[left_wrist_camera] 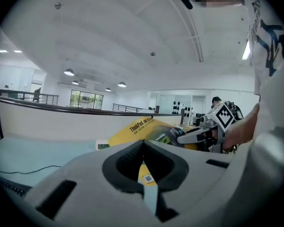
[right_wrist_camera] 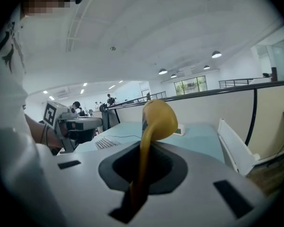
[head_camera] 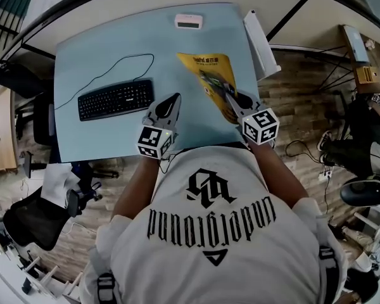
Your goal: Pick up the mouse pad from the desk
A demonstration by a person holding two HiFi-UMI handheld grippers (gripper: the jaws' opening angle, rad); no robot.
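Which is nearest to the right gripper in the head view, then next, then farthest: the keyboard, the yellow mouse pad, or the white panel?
1. The yellow mouse pad, clamped in the jaws of the right gripper.
2. The white panel, at the desk's right edge.
3. The keyboard, on the desk's left part.

The head view shows one pale blue bench [head_camera: 82,56], one black keyboard [head_camera: 116,99] with one cable [head_camera: 130,57], one yellow mouse pad [head_camera: 209,71], one small white display [head_camera: 189,21] and one white panel [head_camera: 261,43]. There are two grippers, the left gripper [head_camera: 175,97] and the right gripper [head_camera: 230,97], and two cubes, the left marker cube [head_camera: 154,142] and the right marker cube [head_camera: 260,125]. One person [head_camera: 215,233] appears.
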